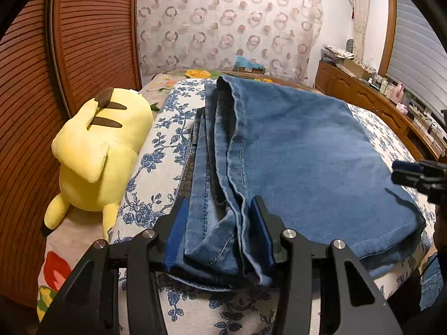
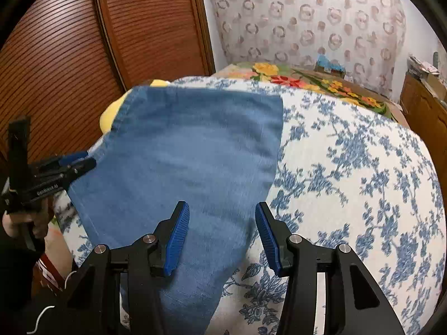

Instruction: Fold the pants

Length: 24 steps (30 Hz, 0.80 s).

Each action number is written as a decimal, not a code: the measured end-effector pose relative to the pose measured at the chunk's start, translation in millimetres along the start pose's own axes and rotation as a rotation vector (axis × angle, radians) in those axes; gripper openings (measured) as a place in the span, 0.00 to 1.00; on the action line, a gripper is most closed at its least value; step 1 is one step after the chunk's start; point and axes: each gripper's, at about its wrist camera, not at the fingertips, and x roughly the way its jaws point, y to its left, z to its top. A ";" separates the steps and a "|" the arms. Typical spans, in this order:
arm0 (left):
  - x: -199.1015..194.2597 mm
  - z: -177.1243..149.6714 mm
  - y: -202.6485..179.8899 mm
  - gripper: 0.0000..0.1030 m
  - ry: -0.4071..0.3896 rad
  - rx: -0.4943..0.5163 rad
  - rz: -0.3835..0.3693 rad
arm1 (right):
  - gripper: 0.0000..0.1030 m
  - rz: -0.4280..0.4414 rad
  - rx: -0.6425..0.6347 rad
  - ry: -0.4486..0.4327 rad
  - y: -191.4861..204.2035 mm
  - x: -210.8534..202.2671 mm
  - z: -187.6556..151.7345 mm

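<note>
Pants [image 1: 301,150] lie on the bed [image 2: 363,167], on its blue-floral cover, already folded into a compact stack of layers. Hem and seam edges are bunched along the left side; a broad, smooth denim panel lies on top to the right.

Left gripper [image 1: 220,231]: jaws spread either side of the bunched hem edges at the near left corner. The blue pads flank the cloth, but I see no pinch; read as open around the edge, not gripping. In the right wrist view the same tool sits at the left edge of the panel.

Right gripper [image 2: 222,234]: jaws wide apart, hovering above the near right part of the denim, with one pad over cloth and the other over the bed cover. Nothing held.

Yellow plush toy [image 1: 97,150] lies just left of the pants, near the louvred wardrobe door [image 1: 92,33].

Judgement: fold looks nearly or fully done; what remains is probably release or a final tidy.

Risks:
- If the left jaws close and lift only part of the stacked edges, the layers could slide apart and undo the fold.
- Pulling back with cloth snagged on a ribbed pad would drag the near corner out of line.
- A leftward sweep could bump the plush toy.
- The soft bed gives little backing, so pressing to flatten may wrinkle the top panel.
</note>
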 end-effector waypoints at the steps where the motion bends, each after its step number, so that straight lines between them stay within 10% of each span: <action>1: -0.1 0.4 -0.7 0.46 0.000 -0.001 0.000 | 0.49 -0.004 0.004 0.007 -0.9 1.9 -1.3; 15: -34.1 5.4 -16.2 0.48 -0.068 0.047 -0.024 | 0.50 0.007 0.071 0.034 -0.9 24.8 -3.2; 19: -45.8 9.2 -22.2 0.77 -0.101 0.053 -0.060 | 0.50 0.005 0.071 0.034 -0.6 26.4 -4.5; 24: -46.8 7.9 -37.7 0.78 -0.097 0.073 -0.118 | 0.50 0.011 0.078 0.029 -1.8 26.3 -6.2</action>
